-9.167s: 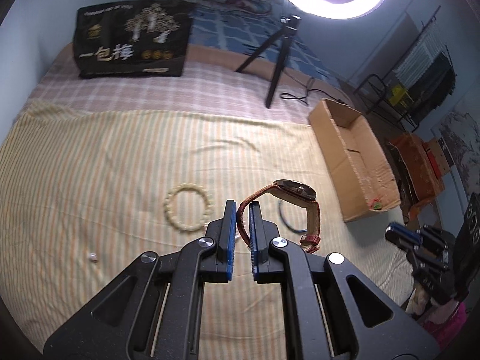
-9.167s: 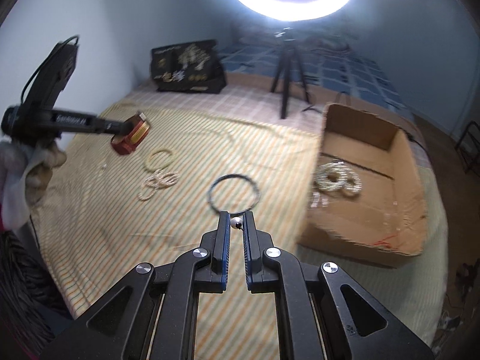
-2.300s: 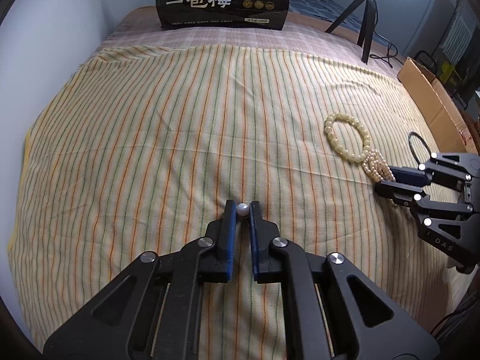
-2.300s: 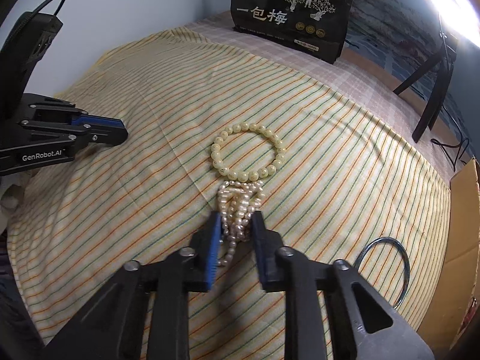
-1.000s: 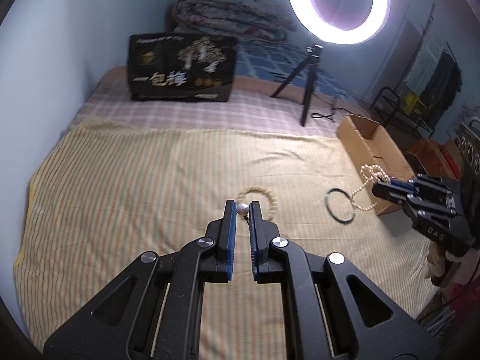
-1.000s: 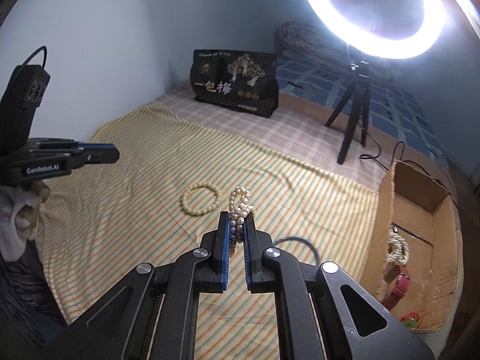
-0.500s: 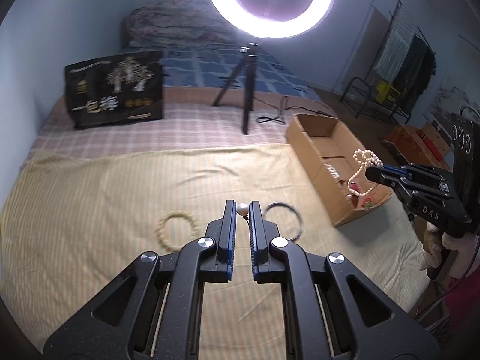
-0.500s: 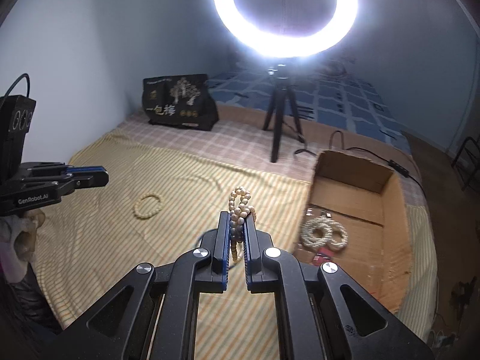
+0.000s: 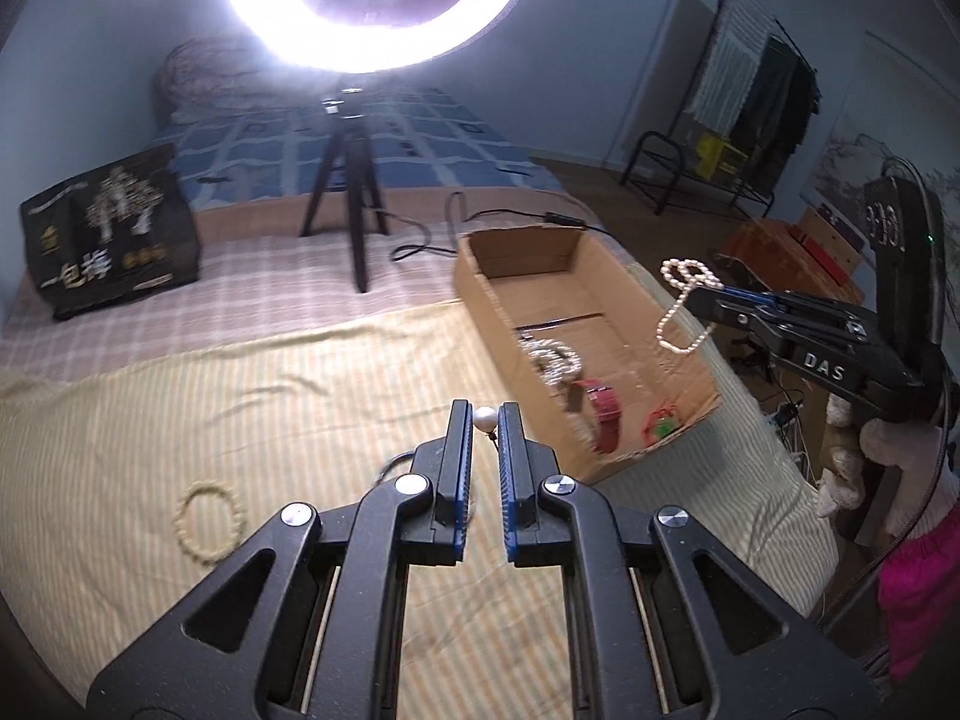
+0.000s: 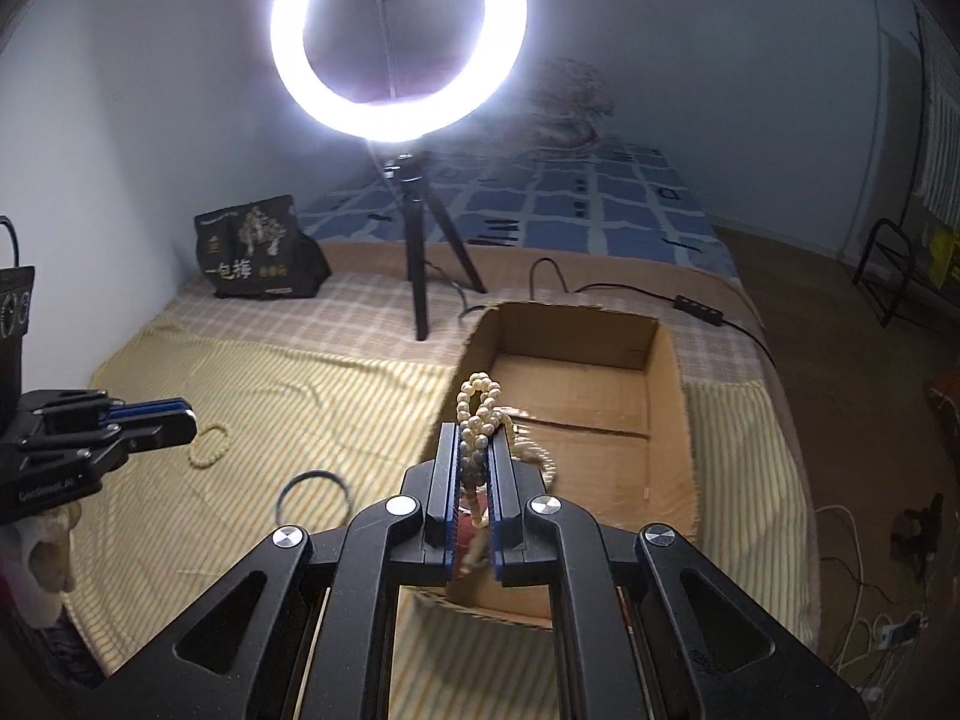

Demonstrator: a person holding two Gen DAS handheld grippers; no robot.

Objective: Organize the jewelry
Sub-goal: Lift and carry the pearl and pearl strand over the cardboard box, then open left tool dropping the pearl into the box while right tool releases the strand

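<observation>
The left tool (image 9: 485,420) pinches a single pearl (image 9: 483,418) short of the cardboard box (image 9: 684,348), while the right tool (image 10: 475,438) clamps a pearl strand (image 10: 477,405) above it; released early, the pearl could roll across the bed (image 9: 180,396).

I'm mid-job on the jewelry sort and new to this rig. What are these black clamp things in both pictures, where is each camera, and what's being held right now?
Each black clamp is a hand-held two-finger tool, one per hand, with a camera behind its fingers looking forward. The left wrist view shows the left tool shut on a single pearl; at its right edge the right tool appears, over the cardboard box. The right wrist view shows that tool shut on a pearl strand. On the striped cloth lie a beaded bracelet and a dark ring. The box already holds pearls and a red watch.
</observation>
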